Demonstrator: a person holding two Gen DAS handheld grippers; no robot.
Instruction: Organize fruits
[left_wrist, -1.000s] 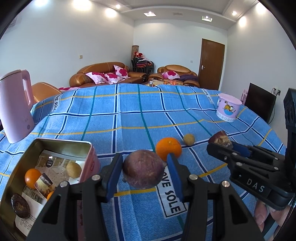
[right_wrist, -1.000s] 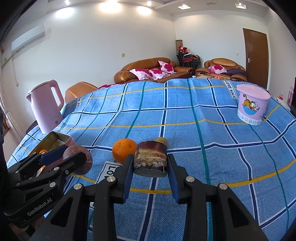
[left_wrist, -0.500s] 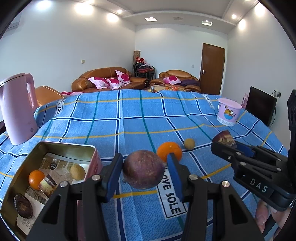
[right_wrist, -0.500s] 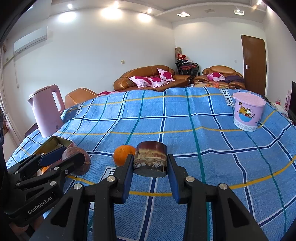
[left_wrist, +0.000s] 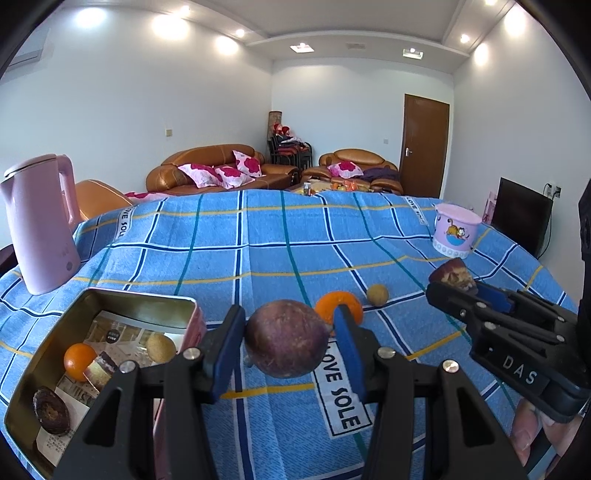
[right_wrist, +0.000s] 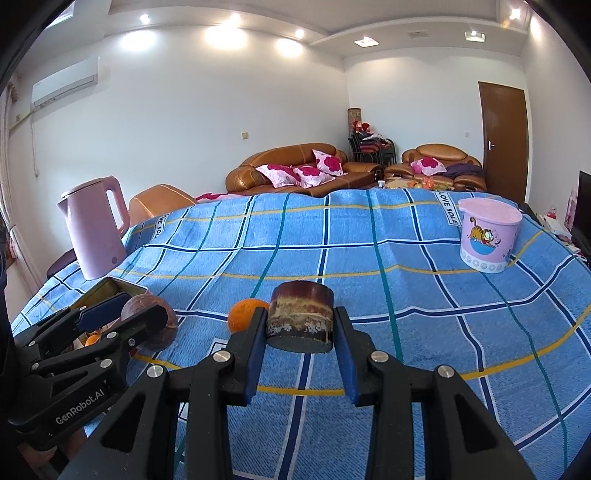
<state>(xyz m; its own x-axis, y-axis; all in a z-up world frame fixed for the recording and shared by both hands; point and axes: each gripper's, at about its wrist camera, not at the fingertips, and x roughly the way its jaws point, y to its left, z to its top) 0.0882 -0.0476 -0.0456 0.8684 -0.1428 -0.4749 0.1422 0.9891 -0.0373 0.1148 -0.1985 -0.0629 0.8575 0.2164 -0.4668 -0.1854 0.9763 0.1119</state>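
My left gripper is shut on a round purple passion fruit, held above the blue checked cloth just right of the open metal tin. The tin holds an orange, a small tan fruit, a cake piece and a dark fruit. My right gripper is shut on a brown layered cake piece; it also shows in the left wrist view. An orange and a small tan fruit lie on the cloth beyond the passion fruit. The left gripper shows in the right wrist view.
A pink kettle stands at the far left of the table. A pink cartoon cup stands at the far right. Brown sofas and a door lie beyond the table.
Both grippers have risen a little with their loads; the table looks lower in both views. Grips are unchanged.
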